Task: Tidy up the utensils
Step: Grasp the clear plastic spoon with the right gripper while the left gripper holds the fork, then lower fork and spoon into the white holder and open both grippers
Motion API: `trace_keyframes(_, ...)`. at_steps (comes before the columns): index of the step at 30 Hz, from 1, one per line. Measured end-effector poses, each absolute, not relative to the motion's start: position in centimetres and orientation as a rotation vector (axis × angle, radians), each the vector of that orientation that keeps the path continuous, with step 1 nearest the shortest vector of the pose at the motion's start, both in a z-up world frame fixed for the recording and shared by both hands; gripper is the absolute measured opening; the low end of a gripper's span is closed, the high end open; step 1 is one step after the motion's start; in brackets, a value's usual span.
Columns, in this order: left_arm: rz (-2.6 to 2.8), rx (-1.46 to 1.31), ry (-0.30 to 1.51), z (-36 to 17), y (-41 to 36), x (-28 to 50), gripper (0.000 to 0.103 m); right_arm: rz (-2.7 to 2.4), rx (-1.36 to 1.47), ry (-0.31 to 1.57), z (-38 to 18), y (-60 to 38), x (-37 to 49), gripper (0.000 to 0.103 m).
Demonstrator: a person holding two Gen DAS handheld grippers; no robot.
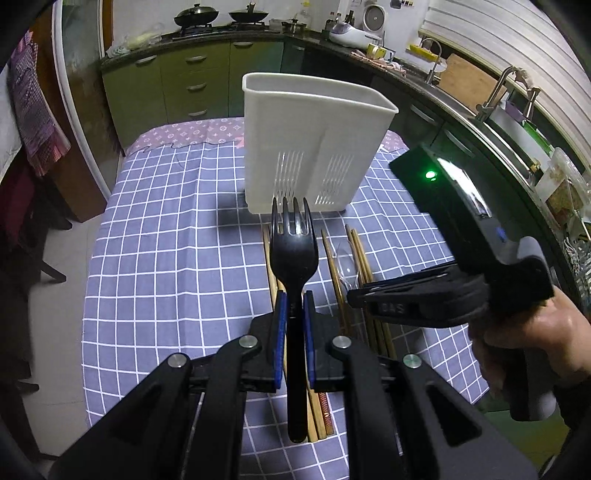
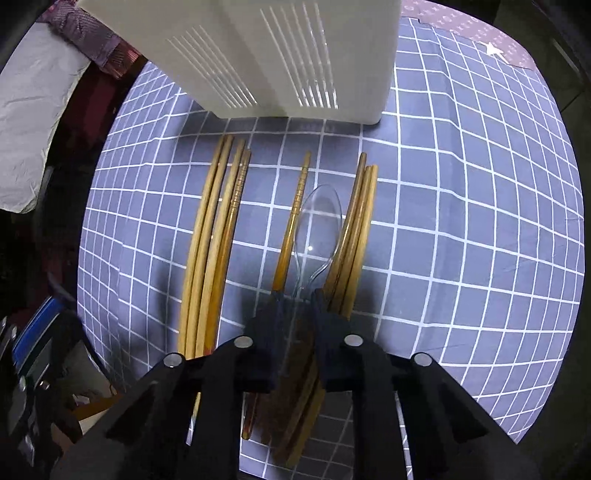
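Utensils on the checked blue tablecloth [image 1: 155, 229]: wooden chopsticks, one clear plastic spoon, one black plastic fork.

Fork [image 1: 293, 254] is off the cloth, clamped by its handle between the blue pads [image 1: 281, 332] of the left gripper [image 1: 294, 299]. Tines point up and away, toward the white utensil holder [image 1: 314, 144]; the handle end hangs down past the pads toward the camera. Left claw: clenched on the fork.

Holder stands upright on the cloth behind the utensils, slotted vents low on its near wall. Its inside is not visible from either view.

Right gripper [image 2: 295, 295] points steeply down at the cloth, fingers on either side of the clear spoon's [image 2: 317, 221] handle. Jaws nearly together, pads look to be on the handle; the spoon is transparent and that spot is shadowed, so contact is hard to confirm. Spoon bowl lies flat, tip pointing at the holder [image 2: 258, 44]. Right claw: clenched on the spoon handle, as far as I can tell.

Chopsticks, right wrist view:
- left bundle [image 2: 210, 240], several sticks side by side, well left of the spoon
- single chopstick [image 2: 291, 221] just beside the spoon's left edge
- right bundle [image 2: 356, 229] just right of the bowl, touching or nearly so

All run lengthwise toward the holder, tips near its base.

Left wrist view also shows the right gripper body [image 1: 443, 295], green light lit, held by a hand [image 1: 535, 339] at the frame's right edge. Kitchen counter [image 1: 229, 35] with woks behind the table.
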State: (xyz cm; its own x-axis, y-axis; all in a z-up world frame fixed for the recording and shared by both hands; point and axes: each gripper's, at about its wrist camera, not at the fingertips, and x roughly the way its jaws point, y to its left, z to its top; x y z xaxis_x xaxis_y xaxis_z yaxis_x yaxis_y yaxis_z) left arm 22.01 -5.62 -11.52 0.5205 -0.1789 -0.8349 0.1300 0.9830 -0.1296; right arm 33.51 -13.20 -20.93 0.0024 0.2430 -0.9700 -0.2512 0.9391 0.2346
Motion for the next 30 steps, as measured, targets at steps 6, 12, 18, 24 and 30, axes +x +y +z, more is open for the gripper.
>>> trace_keyframes(6,-0.195,-0.042,1.005,-11.4,-5.6,21.8,0.009,0.35,-0.051,1.529,-21.7,-11.7,33.5,0.012)
trace_keyframes(12,-0.197,-0.039,0.999,-11.2,-5.7,21.7,0.009,0.309,-0.112,1.519,-21.9,-10.4,32.8,0.014)
trace_keyframes(18,-0.203,-0.055,0.971,-10.0,-5.2,21.6,0.009,0.374,-0.022,1.474,-21.0,-10.1,32.2,0.01)
trace_keyframes(24,-0.228,-0.086,0.873,-6.4,-4.8,22.6,0.009,0.489,0.135,1.342,-17.7,-12.8,30.5,0.01)
trace_keyframes(30,-0.205,-0.111,0.66,-1.1,-4.9,26.0,0.009,0.569,0.218,1.145,-13.5,-15.5,28.0,0.01)
